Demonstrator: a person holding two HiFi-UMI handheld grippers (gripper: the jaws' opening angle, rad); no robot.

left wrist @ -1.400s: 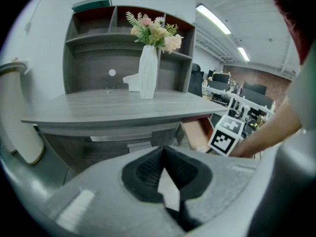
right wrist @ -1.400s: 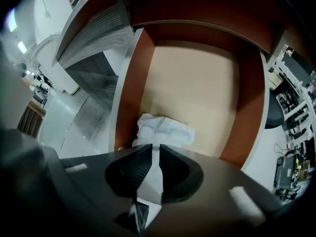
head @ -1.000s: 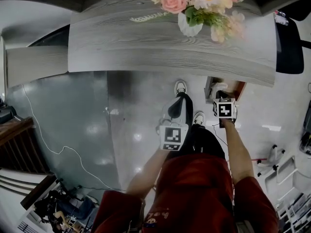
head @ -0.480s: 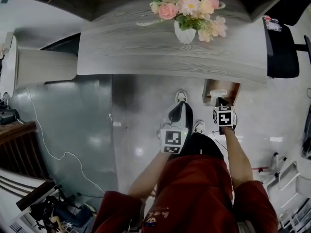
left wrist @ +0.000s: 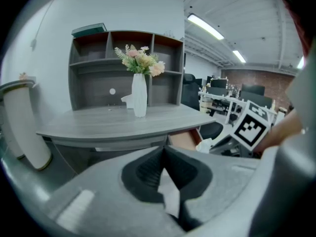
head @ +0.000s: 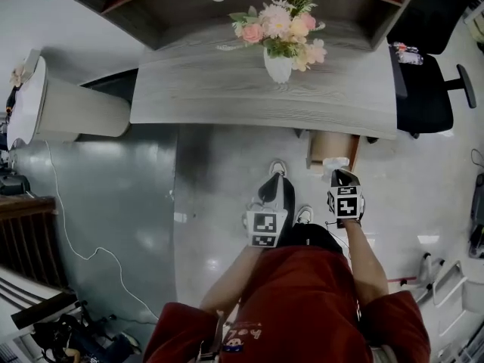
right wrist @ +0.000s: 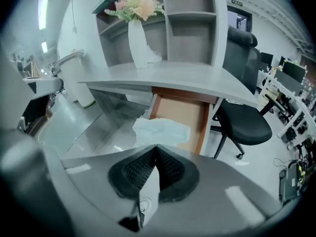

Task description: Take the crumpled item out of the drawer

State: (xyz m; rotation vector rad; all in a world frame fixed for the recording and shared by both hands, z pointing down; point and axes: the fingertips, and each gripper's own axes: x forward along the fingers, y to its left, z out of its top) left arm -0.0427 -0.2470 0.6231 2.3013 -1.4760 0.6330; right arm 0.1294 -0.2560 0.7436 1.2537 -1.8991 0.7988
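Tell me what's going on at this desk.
A person stands at the grey desk with a gripper in each hand. The right gripper is shut on the crumpled white item and holds it up in front of the open drawer, whose visible bottom is bare wood. The left gripper is shut with nothing in it, off to the side of the drawer.

The curved wood-grain desk [head: 227,89] is streaky grey, with a white ceramic vase [head: 277,68] of pink, cream and green flowers [head: 280,29]. The open wooden drawer [head: 330,147] is tan inside. The crumpled paper item [right wrist: 162,131] is bluish white. The left gripper [head: 276,184] and right gripper [head: 342,174] are grey, with black-and-white marker cubes.
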